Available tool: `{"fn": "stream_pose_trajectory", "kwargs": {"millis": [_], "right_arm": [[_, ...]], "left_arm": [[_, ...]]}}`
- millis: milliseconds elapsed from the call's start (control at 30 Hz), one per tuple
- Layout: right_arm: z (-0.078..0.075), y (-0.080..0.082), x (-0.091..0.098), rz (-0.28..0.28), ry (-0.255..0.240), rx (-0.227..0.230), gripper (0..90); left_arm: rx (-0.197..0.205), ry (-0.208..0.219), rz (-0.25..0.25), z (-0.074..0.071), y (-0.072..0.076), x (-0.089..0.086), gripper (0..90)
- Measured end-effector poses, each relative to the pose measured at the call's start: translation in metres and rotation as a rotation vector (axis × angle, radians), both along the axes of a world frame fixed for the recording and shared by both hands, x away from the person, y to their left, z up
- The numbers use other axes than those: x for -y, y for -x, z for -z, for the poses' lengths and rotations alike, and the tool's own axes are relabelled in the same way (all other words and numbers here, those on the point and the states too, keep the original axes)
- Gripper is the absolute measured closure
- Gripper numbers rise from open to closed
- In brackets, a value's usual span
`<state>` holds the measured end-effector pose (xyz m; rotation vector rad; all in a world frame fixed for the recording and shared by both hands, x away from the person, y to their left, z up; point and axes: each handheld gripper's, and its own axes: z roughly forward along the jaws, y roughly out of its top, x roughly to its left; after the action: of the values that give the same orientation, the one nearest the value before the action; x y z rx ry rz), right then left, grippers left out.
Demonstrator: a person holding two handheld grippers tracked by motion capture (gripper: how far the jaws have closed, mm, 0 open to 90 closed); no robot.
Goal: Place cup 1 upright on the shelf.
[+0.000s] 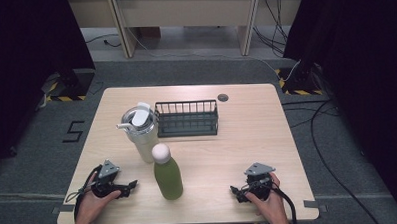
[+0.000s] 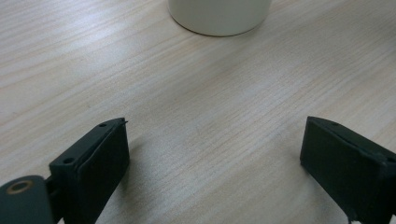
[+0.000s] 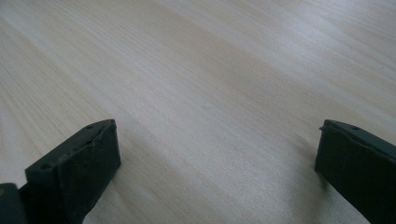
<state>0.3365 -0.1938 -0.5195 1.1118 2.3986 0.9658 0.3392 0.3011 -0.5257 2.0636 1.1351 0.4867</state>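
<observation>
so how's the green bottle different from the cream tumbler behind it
The green bottle is slim with a plain rounded white cap; the cream tumbler is wider, with a clear lid and a flip spout. The green bottle stands nearer the person, between the two grippers; the cream tumbler stands farther back, beside the black wire rack. The green bottle narrows toward its cap; the cream tumbler is widest near its lid. Both stand upright on the wooden table, untouched.

Two bottles, one green (image 1: 168, 177) and one cream (image 1: 141, 131), and one wire rack (image 1: 187, 118).
</observation>
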Motion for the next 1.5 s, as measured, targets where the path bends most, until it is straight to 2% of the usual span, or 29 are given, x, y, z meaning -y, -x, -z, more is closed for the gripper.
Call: {"fn": "stream_pose_trajectory", "kwargs": {"millis": [300, 333, 467, 600, 900, 1133, 1500], "right_arm": [[0.000, 0.001, 0.000, 0.001, -0.003, -0.005, 0.4], [0.000, 0.001, 0.000, 0.000, -0.003, -0.005, 0.4], [0.000, 0.001, 0.000, 0.000, -0.003, -0.004, 0.4], [0.000, 0.001, 0.000, 0.000, -0.003, -0.005, 0.4], [0.000, 0.001, 0.000, 0.000, -0.003, -0.005, 0.3], [0.000, 0.000, 0.000, -0.005, 0.000, -0.001, 0.3], [0.000, 0.000, 0.000, -0.004, -0.001, -0.003, 0.3]], "left_arm": [[0.006, -0.007, -0.002, 0.000, 0.001, 0.000, 7.4], [-0.001, 0.004, 0.000, 0.000, 0.000, 0.000, 7.8], [0.006, 0.014, -0.003, -0.001, 0.001, -0.002, 14.5], [0.011, 0.017, 0.011, -0.001, 0.000, -0.001, 14.9], [0.069, 0.066, -0.018, -0.006, 0.000, -0.001, 15.0], [0.130, 0.134, -0.033, -0.012, -0.001, 0.000, 15.0], [0.189, 0.153, -0.027, -0.017, -0.010, 0.010, 15.0]]}}
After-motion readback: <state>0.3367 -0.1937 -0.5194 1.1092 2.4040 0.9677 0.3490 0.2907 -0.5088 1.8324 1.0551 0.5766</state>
